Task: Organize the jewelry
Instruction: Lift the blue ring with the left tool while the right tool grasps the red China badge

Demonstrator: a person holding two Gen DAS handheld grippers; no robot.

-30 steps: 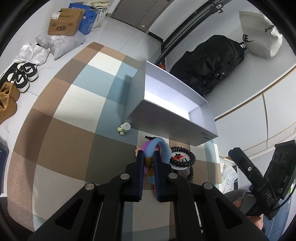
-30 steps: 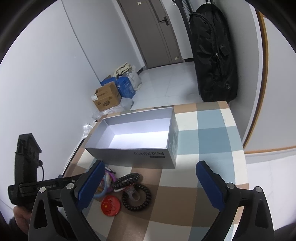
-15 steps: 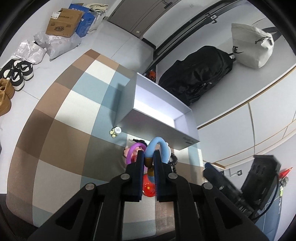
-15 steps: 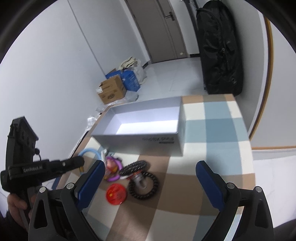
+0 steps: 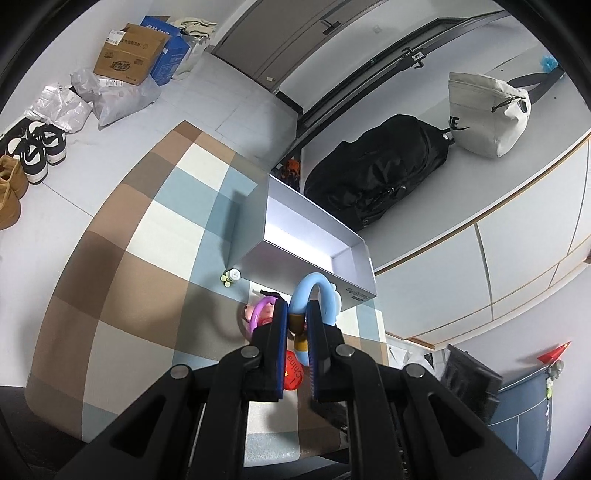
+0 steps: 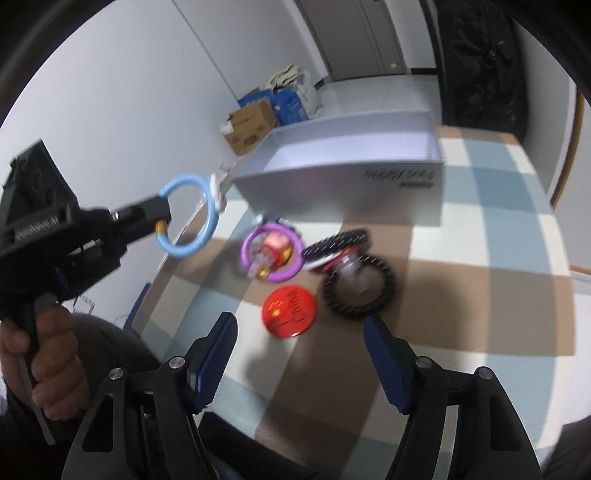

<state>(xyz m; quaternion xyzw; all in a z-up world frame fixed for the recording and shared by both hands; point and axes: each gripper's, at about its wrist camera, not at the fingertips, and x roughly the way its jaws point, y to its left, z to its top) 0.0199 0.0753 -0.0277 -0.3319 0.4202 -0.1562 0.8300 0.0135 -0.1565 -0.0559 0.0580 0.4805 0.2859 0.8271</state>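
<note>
Aloft, the blue bracelet sits pinched in the left gripper.

A home entryway, sneakers lined up on the tiled floor, cardboard boxes and parcels by the door, black backpack against white cupboards, checked mat
</note>
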